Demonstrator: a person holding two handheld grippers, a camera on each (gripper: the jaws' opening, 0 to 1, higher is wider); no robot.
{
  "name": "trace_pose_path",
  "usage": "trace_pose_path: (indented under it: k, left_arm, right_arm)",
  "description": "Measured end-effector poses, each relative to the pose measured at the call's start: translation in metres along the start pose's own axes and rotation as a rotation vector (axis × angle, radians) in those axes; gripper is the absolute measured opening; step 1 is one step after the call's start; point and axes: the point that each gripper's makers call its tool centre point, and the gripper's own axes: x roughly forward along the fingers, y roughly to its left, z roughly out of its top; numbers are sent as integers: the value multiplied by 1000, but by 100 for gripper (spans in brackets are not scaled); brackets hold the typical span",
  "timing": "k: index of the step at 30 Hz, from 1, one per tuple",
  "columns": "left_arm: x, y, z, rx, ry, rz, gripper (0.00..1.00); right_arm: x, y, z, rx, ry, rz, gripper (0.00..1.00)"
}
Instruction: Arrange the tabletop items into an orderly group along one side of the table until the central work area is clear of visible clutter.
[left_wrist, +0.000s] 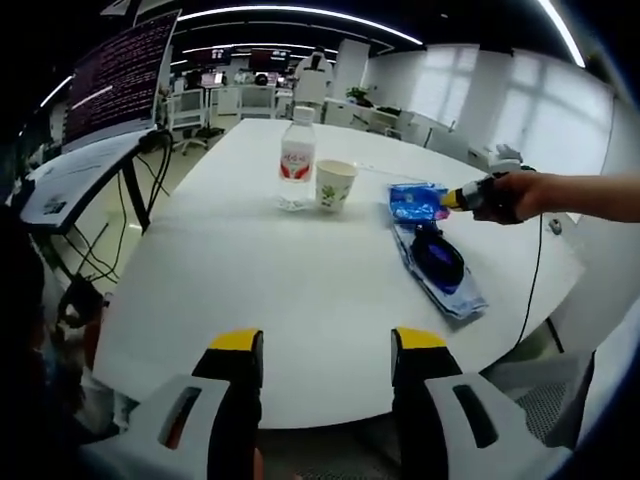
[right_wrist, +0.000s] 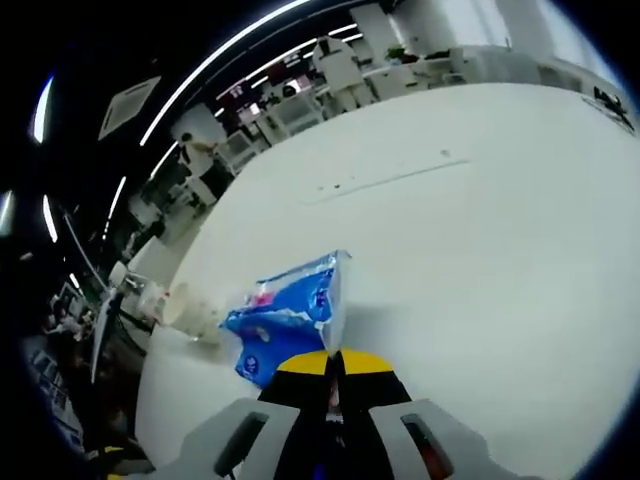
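Right gripper (right_wrist: 335, 362): yellow-tipped jaws pinched together on the edge of a blue plastic tissue packet (right_wrist: 285, 318).
Left gripper (left_wrist: 327, 345): jaws parted, holding nothing, above the near edge of the white round table (left_wrist: 260, 290).
Blue packet: on the table, right side, beside a dark oval case (left_wrist: 437, 257) lying on a second blue packet (left_wrist: 455, 293).
Clear plastic water bottle (left_wrist: 296, 160): upright, just beside a white paper cup (left_wrist: 335, 185).

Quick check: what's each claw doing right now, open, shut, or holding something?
Left claw: open, holding nothing, over the near table edge.
Right claw: shut on the blue packet.
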Motion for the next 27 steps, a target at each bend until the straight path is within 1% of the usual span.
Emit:
trace_pose_path:
  k: [2,5,9,10,11,14,16,18,22,27]
  left_arm:
    - [-1,0,-1,-1,-1,2,51]
    - [-2,-2,-2,-4,-1,5,51]
    - [-2,-1,-3,-13,-3,11,51]
    - [-3,-1,-3,-15,-3,13,51]
    - [-3,0,-4,-16,-2,14,51]
    - [-2,0,-6,-15,3,15,51]
    - [-3,-1,-6,-14,7,14,51]
    - [-3,-2,-5,-12,10,12,51]
    - [-4,-3,-6,-7,16,15,51]
    - [-5,-3,-9,-11,27,18,51]
  right_arm:
    - [4,3,2,-6,2,4,0]
    - [12,1,4,-4,8,2,0]
    - [25,0,2,-11,26,0,0]
    - [33,-2,4,-15,34,0,0]
    - [35,-2,3,-19,39,-1,0]
    - [30,3,-4,-38,64,7,0]
    - [36,3,-8,-69,83,21,0]
    - [35,8,-14,-101,105,26,0]
    - [44,3,-16,-108,121,25,0]
    - [50,4,-17,-115,132,38,0]
